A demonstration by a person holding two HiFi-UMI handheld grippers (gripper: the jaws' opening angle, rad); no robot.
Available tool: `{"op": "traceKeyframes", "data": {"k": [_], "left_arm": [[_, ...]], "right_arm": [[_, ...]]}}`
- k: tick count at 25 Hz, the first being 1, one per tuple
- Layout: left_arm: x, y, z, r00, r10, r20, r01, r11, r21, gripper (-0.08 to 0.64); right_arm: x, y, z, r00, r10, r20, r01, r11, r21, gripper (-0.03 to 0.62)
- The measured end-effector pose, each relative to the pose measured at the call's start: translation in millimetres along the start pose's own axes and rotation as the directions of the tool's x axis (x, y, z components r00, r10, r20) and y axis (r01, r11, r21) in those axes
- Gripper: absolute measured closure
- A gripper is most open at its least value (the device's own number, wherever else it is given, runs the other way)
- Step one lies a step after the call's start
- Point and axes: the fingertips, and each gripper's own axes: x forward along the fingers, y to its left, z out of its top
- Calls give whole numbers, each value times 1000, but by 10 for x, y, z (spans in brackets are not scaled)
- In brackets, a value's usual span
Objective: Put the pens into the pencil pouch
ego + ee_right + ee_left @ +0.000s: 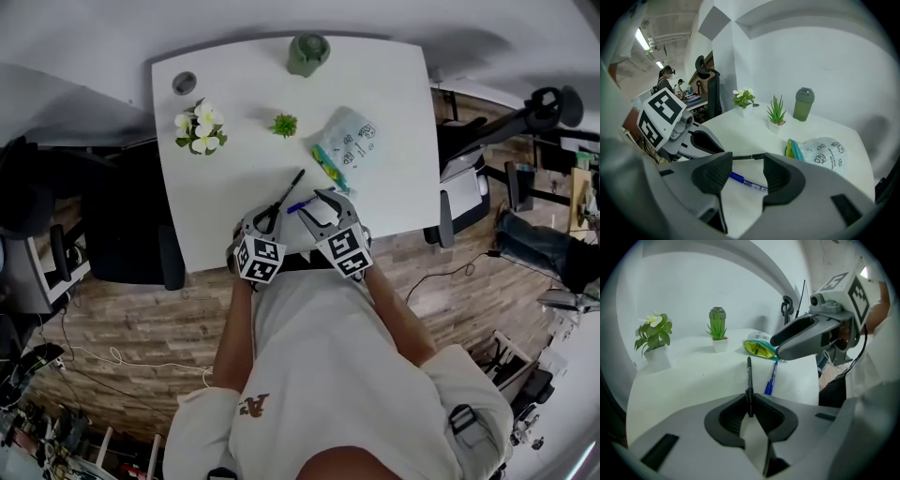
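Observation:
A black pen point(286, 194) point(749, 376) lies slanted on the white table point(220, 192) with its near end pinched between the pads of my left gripper point(266, 219) point(750, 408), which is shut on it. Just right of it lies a blue pen point(301, 204) point(770, 381) point(746, 182). My right gripper point(324, 201) point(744, 174) hovers over the blue pen, open, its pads clear of the pen. The pale patterned pencil pouch point(350, 139) point(821, 151) rests beyond both pens, its yellow-green open mouth point(758, 348) facing them.
At the back of the table stand a white-flowered plant point(200, 128), a small green plant point(284, 124), a green cup point(307, 53) and a grey disc point(185, 82). Office chairs stand at the table's left point(122, 230) and right point(461, 178). Both grippers are near the table's front edge.

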Motion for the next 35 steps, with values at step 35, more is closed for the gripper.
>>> {"op": "traceKeyframes", "data": {"k": [35], "left_arm": [[150,-160,654,997,-73,-25,75,993,94,508]], "right_arm": [[-112,-1236,-308,959,-257,-123,261,965,16,578]]}}
